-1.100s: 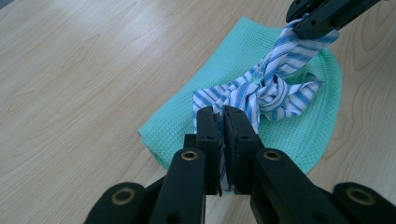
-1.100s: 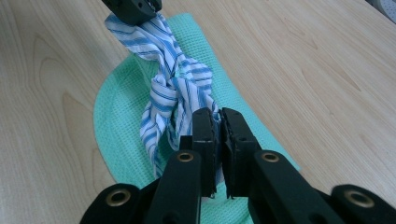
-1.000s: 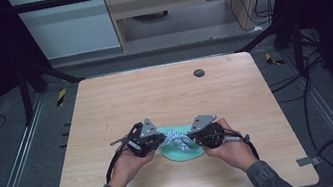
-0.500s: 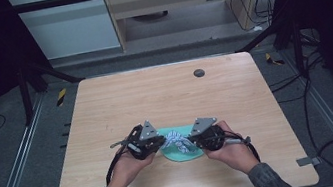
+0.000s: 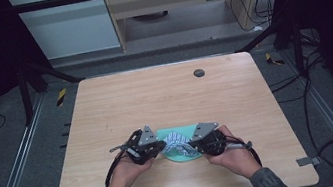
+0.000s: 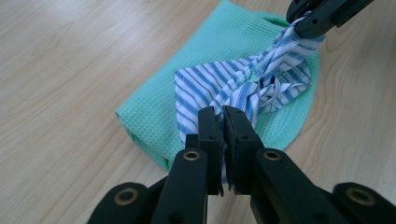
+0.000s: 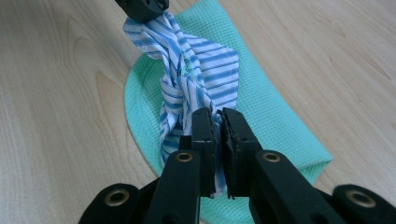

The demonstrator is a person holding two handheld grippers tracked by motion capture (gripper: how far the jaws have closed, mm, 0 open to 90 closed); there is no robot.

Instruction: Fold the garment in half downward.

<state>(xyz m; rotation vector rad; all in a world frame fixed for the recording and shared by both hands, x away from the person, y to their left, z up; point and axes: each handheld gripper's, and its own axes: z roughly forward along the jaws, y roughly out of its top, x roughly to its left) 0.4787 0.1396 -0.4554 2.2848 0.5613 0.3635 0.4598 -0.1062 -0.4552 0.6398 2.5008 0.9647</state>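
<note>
Near edge of the counter (image 5: 109, 128), both hands are in: the left gripper (image 6: 223, 122) has its jaws pressed together on one end of the blue-and-white striped cloth (image 6: 243, 84), and the right gripper (image 7: 215, 122) is pinching the opposite end of it. Between them the striped cloth is bunched and twisted, with what looks like a knot or a tight twist at its middle, lying on top of the folded green waffle cloth (image 6: 187, 65), which sits flat on the wood at the near centre.

By my read, the work is in mid-course: both ends are gripped and the strip is drawn between the grippers, but whether it's being tied tighter or pulled loose I can't tell. The strip isn't laid out flat yet, and the green cloth underneath looks untouched.

Farther out, bare wood, with just a small dark round cap (image 5: 198, 72) set in the far right. No containers on the counter.
</note>
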